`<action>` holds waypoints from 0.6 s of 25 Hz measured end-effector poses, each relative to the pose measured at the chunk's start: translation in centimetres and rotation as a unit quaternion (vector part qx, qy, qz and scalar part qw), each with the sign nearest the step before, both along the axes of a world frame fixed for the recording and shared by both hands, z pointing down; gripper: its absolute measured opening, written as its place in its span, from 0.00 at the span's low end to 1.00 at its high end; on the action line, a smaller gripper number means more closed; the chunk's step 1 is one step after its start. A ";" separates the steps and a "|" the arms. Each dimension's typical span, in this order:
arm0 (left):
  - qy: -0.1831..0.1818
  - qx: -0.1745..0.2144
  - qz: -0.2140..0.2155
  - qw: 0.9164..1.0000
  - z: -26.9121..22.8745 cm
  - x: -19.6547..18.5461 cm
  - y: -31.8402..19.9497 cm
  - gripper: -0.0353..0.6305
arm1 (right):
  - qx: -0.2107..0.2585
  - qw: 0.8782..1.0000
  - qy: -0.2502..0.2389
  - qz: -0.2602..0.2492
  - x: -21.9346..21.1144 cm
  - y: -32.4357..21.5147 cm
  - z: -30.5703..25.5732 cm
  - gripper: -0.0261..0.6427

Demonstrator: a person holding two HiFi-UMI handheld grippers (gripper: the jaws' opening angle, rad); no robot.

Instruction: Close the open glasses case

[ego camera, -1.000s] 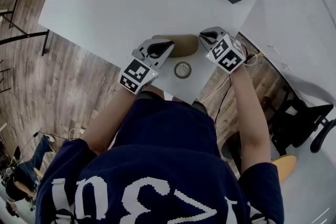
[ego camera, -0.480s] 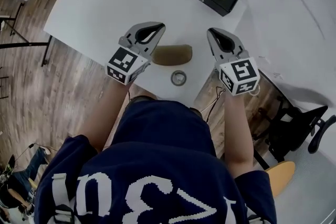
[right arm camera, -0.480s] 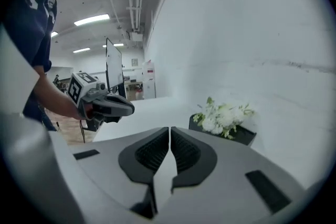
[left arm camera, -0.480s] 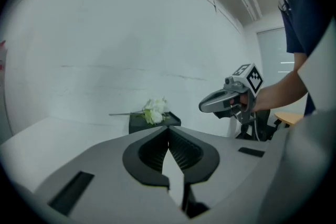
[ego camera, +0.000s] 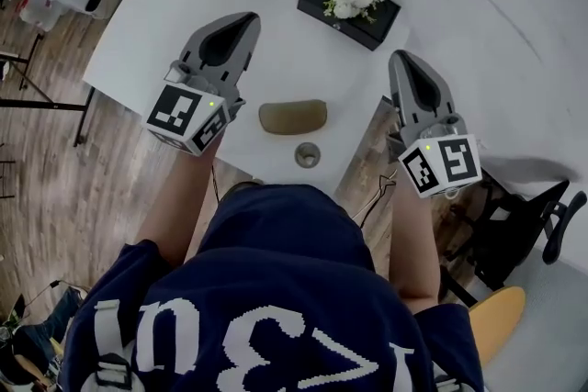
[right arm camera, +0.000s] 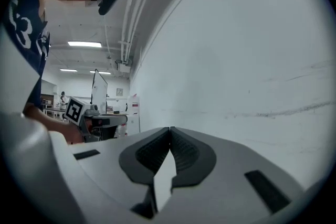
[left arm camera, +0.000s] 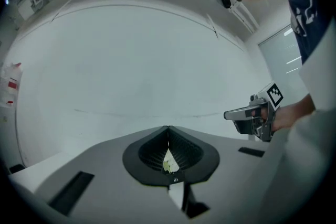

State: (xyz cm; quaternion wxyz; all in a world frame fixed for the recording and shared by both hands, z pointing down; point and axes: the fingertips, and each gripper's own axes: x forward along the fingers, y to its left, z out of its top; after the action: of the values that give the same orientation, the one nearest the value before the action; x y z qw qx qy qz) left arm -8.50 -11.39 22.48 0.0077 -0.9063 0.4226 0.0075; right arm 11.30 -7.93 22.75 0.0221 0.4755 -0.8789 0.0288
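The olive-brown glasses case lies closed on the white table, with neither gripper touching it. My left gripper is held up in the air to the left of the case, and its jaws are shut on nothing. My right gripper hovers to the right of the case, also shut and empty. In the left gripper view the jaws meet in front of a bare white wall, with the right gripper off to the side. The right gripper view shows its pads pressed together and the left gripper beyond.
A black box with white flowers stands at the table's far side. A small round metal piece sits near the table's front edge, just below the case. Wooden floor lies to the left, and a black office chair stands at the right.
Both grippers have lifted off the ends of the case and risen well above the table, spreading apart and tipping up to point level. The case stays closed on the table.
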 end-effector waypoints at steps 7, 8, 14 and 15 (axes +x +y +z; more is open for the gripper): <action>0.031 0.035 -0.008 0.999 -3.4 -0.3 1.3 0.07 | 0.026 0.999 -0.018 0.038 0.9 1.0 -3.2 0.07; 0.032 0.037 -0.008 0.999 -3.6 -0.3 1.3 0.07 | 0.028 0.999 -0.019 0.040 0.9 1.1 -3.3 0.07; 0.040 0.044 0.000 0.998 -4.1 0.1 1.8 0.07 | 0.033 0.998 -0.024 0.053 1.1 1.6 -4.1 0.07; 0.040 0.043 0.002 0.998 -4.1 0.2 1.8 0.07 | 0.034 0.998 -0.025 0.054 1.1 1.6 -4.1 0.07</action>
State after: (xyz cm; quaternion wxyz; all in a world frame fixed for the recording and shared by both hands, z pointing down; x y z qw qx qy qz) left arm -8.29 -9.58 18.36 0.0300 -0.9048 0.4201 0.0624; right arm 12.37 -6.34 18.63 -0.0176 0.5218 -0.8528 0.0118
